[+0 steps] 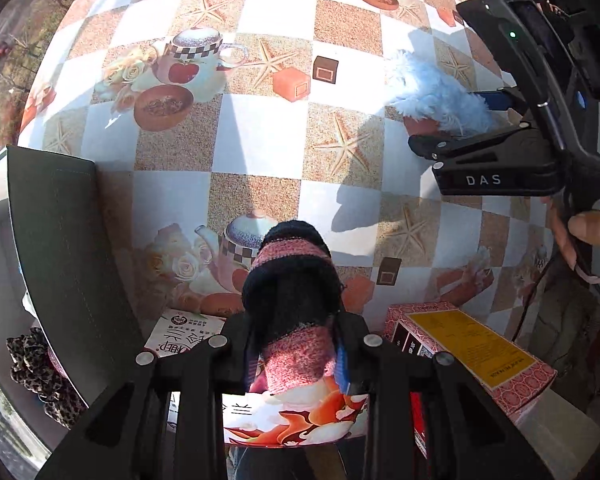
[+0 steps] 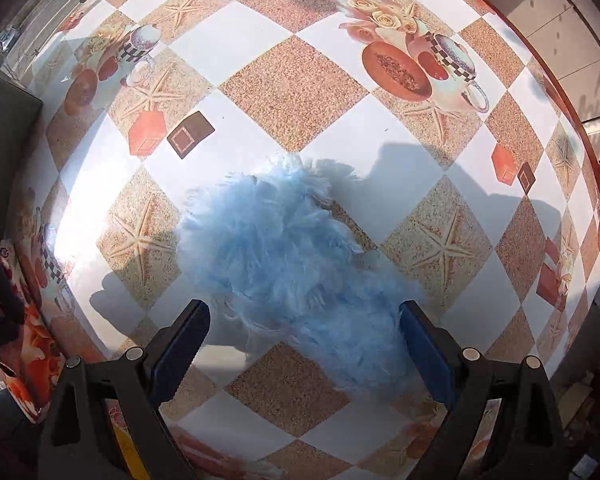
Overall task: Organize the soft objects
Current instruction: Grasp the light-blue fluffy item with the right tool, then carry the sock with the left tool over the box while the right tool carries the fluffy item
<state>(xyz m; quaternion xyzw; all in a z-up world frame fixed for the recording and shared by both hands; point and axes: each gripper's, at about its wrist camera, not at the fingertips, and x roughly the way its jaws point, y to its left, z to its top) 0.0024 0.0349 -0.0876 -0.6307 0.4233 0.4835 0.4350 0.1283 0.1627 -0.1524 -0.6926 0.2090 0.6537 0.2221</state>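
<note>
Left tongs [image 1: 296,354]: one pair, clamped on one knitted sock, pressed from both sides.
Knitted sock [image 1: 292,280]: one, black with pink bands, sticking forward out of the left tongs above the desk's near edge.
Right tongs [image 2: 304,344]: one pair, spread wide, a blue pad on each side of the fluffy piece; whether the pads touch the fur I cannot tell.
Blue fluffy piece [image 2: 284,260]: one, light blue and long-haired, lying on the desk between the right tongs and reaching ahead of them.
Desk [image 2: 300,92]: one, covered with a chequered cloth printed with starfish, teapots and roses.
Dark box [image 1: 60,232]: one, open, to the left of the left tongs.
Leopard-print fabric [image 1: 36,372]: one piece, low at the left of the left tongs, beside the dark box.
Printed cartons: two near the left tongs, a red patterned one with a yellow label [image 1: 472,356] to their right, and an orange-and-white one [image 1: 296,416] beneath them.
</note>
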